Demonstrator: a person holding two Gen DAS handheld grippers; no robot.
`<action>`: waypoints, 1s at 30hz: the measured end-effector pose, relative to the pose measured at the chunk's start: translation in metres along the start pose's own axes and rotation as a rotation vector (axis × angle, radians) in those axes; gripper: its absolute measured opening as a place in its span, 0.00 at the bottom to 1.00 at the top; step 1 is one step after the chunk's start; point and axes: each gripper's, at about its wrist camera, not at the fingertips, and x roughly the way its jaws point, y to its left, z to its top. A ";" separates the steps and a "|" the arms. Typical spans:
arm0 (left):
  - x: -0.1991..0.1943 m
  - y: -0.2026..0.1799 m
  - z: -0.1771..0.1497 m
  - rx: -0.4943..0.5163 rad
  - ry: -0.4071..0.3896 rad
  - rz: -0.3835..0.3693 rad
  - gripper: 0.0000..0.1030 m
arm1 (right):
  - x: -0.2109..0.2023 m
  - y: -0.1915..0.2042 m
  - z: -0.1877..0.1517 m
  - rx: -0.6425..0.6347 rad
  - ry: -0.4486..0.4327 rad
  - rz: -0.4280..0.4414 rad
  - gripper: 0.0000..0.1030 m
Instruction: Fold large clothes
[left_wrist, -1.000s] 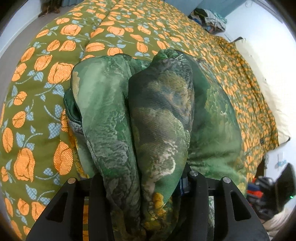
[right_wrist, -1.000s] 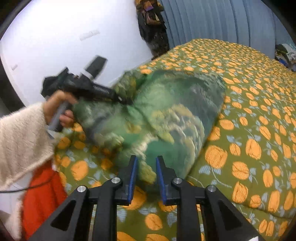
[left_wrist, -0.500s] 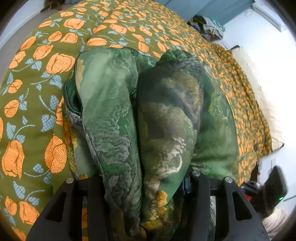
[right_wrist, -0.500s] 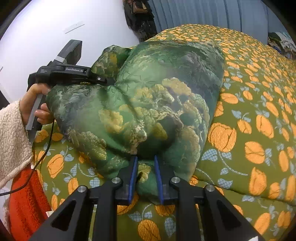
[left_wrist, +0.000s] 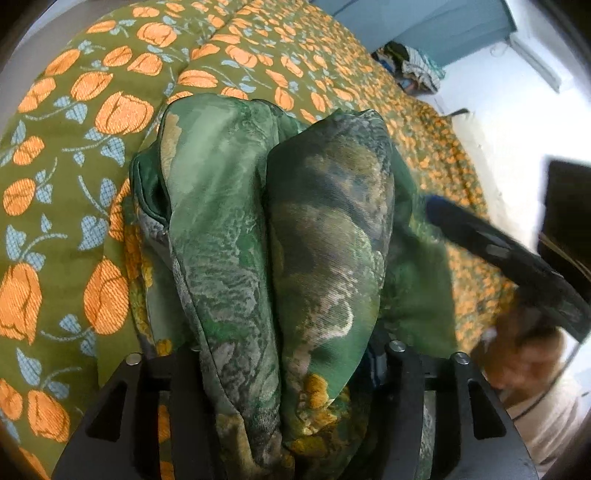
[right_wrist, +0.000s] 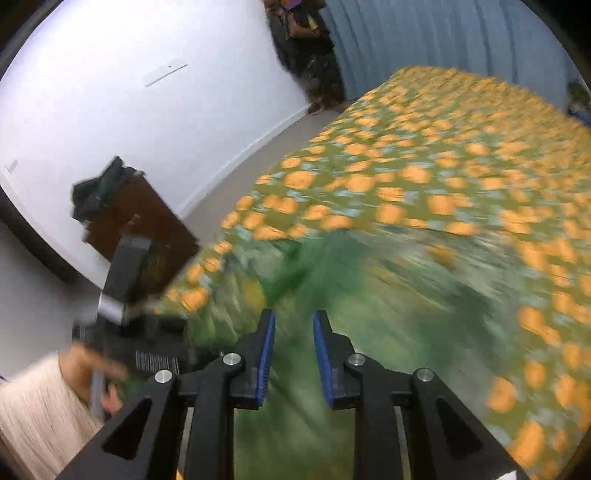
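Note:
A large green patterned garment (left_wrist: 280, 229) lies bunched in thick folds on the bed. My left gripper (left_wrist: 284, 373) is shut on the green garment; the cloth drapes over the jaws and hides the fingertips. In the right wrist view the garment (right_wrist: 369, 302) is a blurred green mass below my right gripper (right_wrist: 293, 354), whose blue pads (right_wrist: 266, 354) stand apart with nothing between them. The right gripper also shows at the right of the left wrist view (left_wrist: 491, 254), above the cloth's edge.
The bed carries an olive bedspread with orange flowers (left_wrist: 74, 155). A white wall (right_wrist: 129, 92) and a dark wooden cabinet (right_wrist: 147, 221) stand left of the bed. A clothes pile (left_wrist: 410, 70) lies at the far end. The floor (right_wrist: 258, 155) runs beside the bed.
My right gripper has let go of the garment, opened and lifted away fast, blurring its view. My left gripper still holds the cloth and has shifted little.

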 end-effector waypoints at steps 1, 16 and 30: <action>-0.003 0.001 0.000 -0.009 0.004 -0.018 0.59 | 0.015 0.003 0.005 -0.005 0.025 0.005 0.22; -0.022 0.013 -0.034 0.048 0.028 0.055 0.60 | 0.104 0.008 -0.010 -0.094 0.064 -0.092 0.19; -0.014 0.025 -0.045 -0.005 -0.014 0.043 0.57 | 0.112 0.011 -0.010 -0.123 0.036 -0.141 0.16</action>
